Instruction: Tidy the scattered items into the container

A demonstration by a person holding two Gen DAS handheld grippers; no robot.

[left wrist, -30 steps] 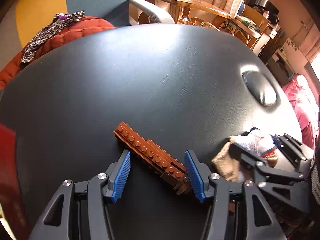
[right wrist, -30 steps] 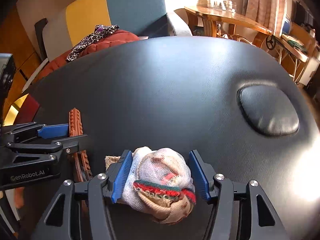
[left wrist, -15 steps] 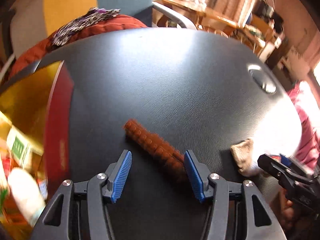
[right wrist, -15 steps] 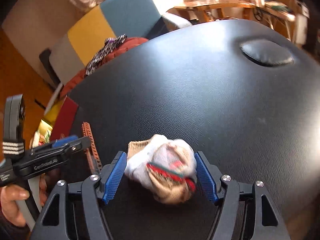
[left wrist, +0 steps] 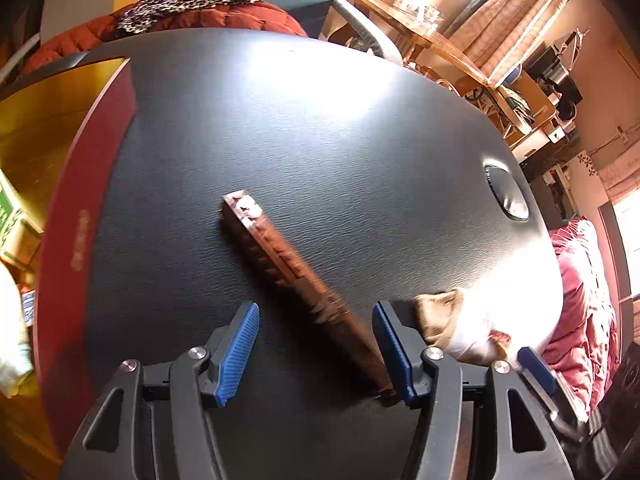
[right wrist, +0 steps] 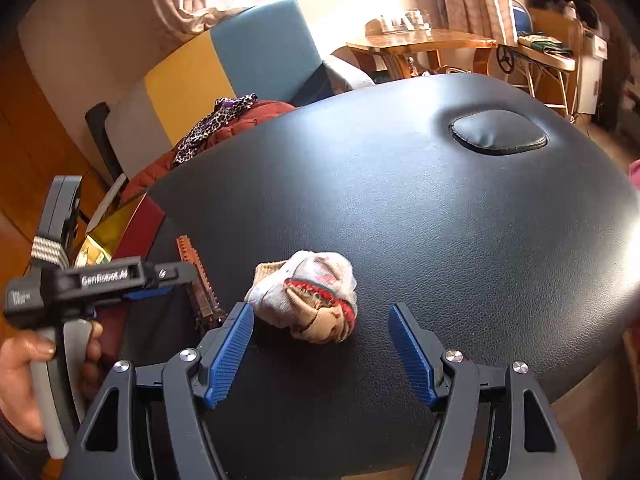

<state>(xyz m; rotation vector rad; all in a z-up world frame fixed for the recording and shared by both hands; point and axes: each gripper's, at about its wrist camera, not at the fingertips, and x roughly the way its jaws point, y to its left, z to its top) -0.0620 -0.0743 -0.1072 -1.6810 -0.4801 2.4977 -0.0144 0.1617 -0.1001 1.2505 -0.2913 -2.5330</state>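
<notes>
Since the earlier frames, my right gripper (right wrist: 322,350) has let the balled sock (right wrist: 310,300) go: its jaws now stand wide apart, the sock resting on the black worktop (right wrist: 440,232) just ahead of them, nearer the left blue pad. My left gripper (left wrist: 316,354) has swung leftward, so that more of the red-rimmed container (left wrist: 68,216) fills the left edge of the left wrist view. Its jaws also stand open; the long brown brick strip (left wrist: 288,264) runs diagonally from frame centre down to the right pad, which it seems to touch, though motion blur prevents certainty. Neither gripper holds anything.

Progress, as I judge it: inside the container, at left, I see a green-and-white carton (left wrist: 10,216) and pale objects, so some items appear already stowed. Two items remain on the worktop, the strip and the sock, both lower centre and well apart from the container's rim. Each still needs a grasp, a carry leftward and a release.
</notes>
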